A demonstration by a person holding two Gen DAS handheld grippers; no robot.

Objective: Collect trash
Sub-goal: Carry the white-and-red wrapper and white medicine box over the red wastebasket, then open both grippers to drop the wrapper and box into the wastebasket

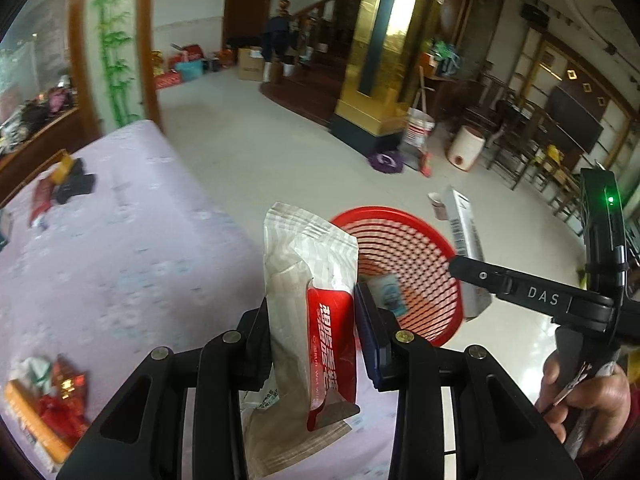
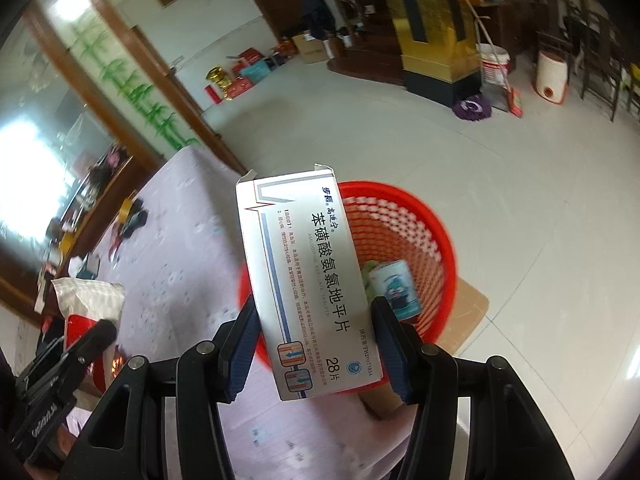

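Observation:
My left gripper (image 1: 310, 320) is shut on a red and white wet-wipe packet (image 1: 312, 312), held upright beside the red mesh basket (image 1: 404, 264). My right gripper (image 2: 312, 328) is shut on a white medicine box (image 2: 308, 280), held over the near rim of the same basket (image 2: 424, 240). A small printed box (image 2: 394, 286) lies inside the basket. In the left wrist view the right gripper (image 1: 466, 268) and its medicine box (image 1: 466, 236) show over the basket's right rim. In the right wrist view the left gripper (image 2: 98, 334) with its packet (image 2: 86, 304) shows at lower left.
A table with a pale purple cloth (image 1: 120, 260) holds more wrappers: red and orange ones (image 1: 44, 404) at its near corner, dark and red ones (image 1: 64, 184) farther back. The basket stands on a tiled floor (image 1: 280, 152), partly on cardboard (image 2: 464, 312). A small cup (image 1: 438, 204) stands behind it.

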